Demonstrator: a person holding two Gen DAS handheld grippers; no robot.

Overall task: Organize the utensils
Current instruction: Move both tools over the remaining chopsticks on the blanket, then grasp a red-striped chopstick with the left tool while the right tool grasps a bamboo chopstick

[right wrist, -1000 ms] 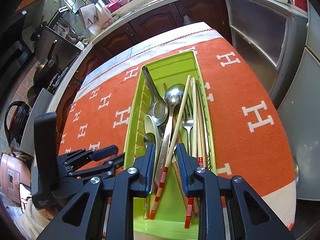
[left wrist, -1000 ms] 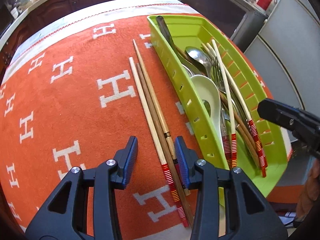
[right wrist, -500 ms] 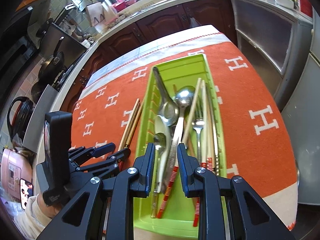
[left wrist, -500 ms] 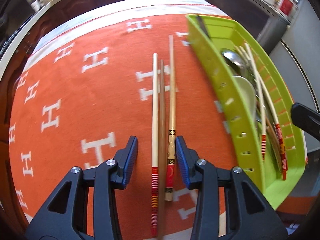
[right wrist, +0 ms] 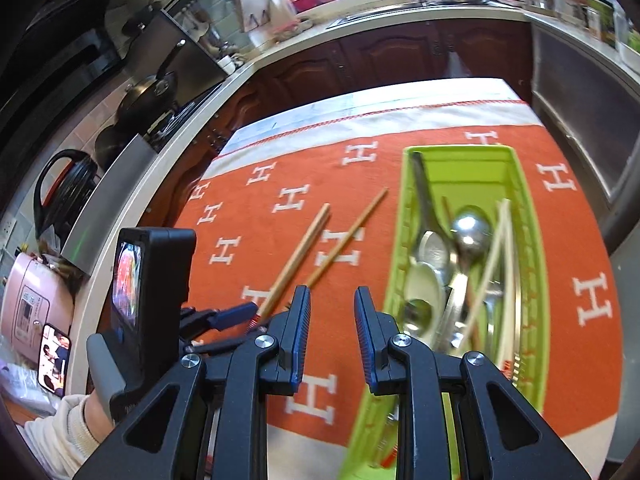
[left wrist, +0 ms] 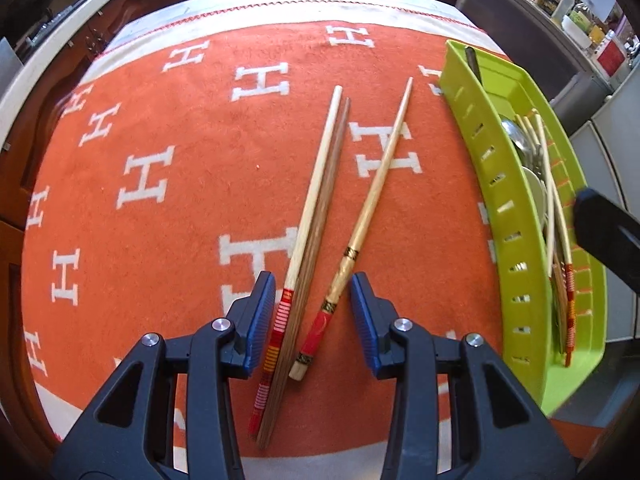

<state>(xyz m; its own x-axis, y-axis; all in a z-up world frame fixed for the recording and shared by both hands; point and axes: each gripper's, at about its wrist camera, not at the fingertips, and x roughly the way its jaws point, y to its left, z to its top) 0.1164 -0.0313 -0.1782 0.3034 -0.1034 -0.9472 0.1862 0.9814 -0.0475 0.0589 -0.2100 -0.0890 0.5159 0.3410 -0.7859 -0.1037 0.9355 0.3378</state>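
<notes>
Since 0.5 s ago, 1 chopstick (left wrist: 374,204) has splayed from the other 2 chopsticks (left wrist: 316,216). Left gripper (left wrist: 314,304), jaws apart, straddles all 3; closing may miss one. Right gripper (right wrist: 332,312), empty, hovers beside the tray (right wrist: 532,240).

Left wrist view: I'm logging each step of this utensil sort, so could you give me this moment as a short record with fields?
surface: orange cloth with white H pattern
loose items: three chopsticks on the cloth, a pale one with red-striped end, a dark brown one beside it, a gold-and-red decorated one angled apart
tray: green utensil tray at right, holding spoons, forks, more chopsticks
left gripper: open, fingers either side of the chopstick handles, gripping nothing
right gripper: open, empty, beside the tray's left edge
</notes>
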